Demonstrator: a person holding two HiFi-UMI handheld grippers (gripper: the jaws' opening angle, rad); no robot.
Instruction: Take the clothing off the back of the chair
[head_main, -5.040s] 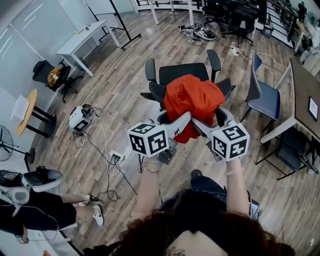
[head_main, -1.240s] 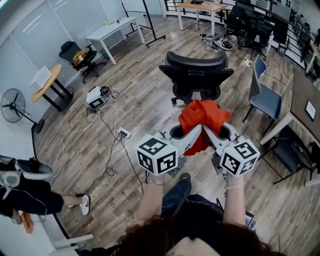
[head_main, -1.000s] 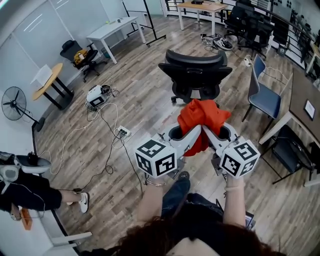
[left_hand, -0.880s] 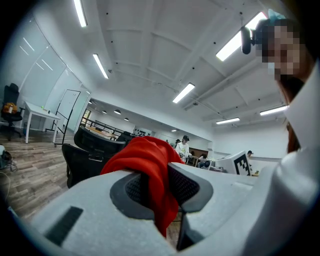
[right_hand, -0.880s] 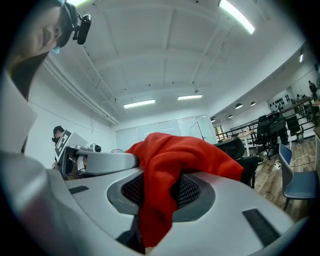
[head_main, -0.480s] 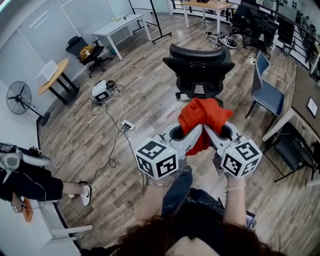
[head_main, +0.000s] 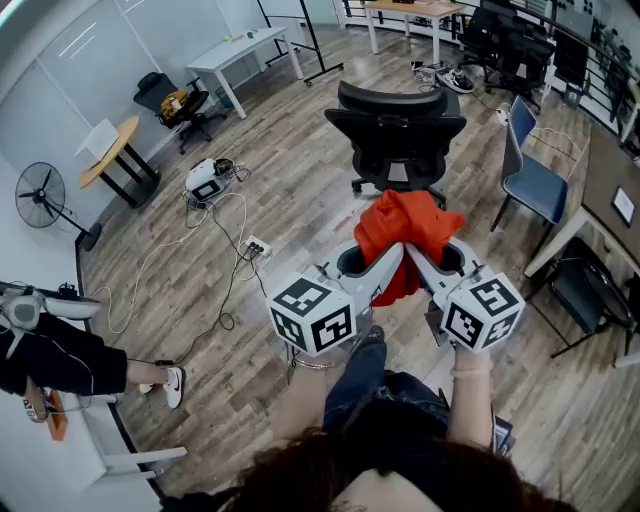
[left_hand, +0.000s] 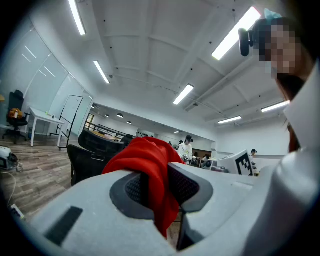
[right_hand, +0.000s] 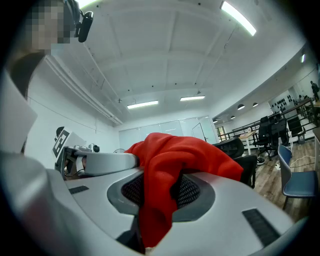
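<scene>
- Your left gripper (head_main: 388, 262) is clamped on the red clothing (head_main: 402, 218); the left gripper view shows fabric filling the gap btw its jaws.
- Your right gripper (head_main: 415, 258) is the same, pinching a fold of that garment.
- The clothing is off the chair (head_main: 400, 110), bunched in the air in front of you, clear of the chair back.
- Head view: jaw tips are buried under cloth, and the lower hem is hidden behind both grippers.
- Gripper views: the garment's bottom edge drops btw the jaws out of sight, and the chair is mostly blocked by fabric.
</scene>
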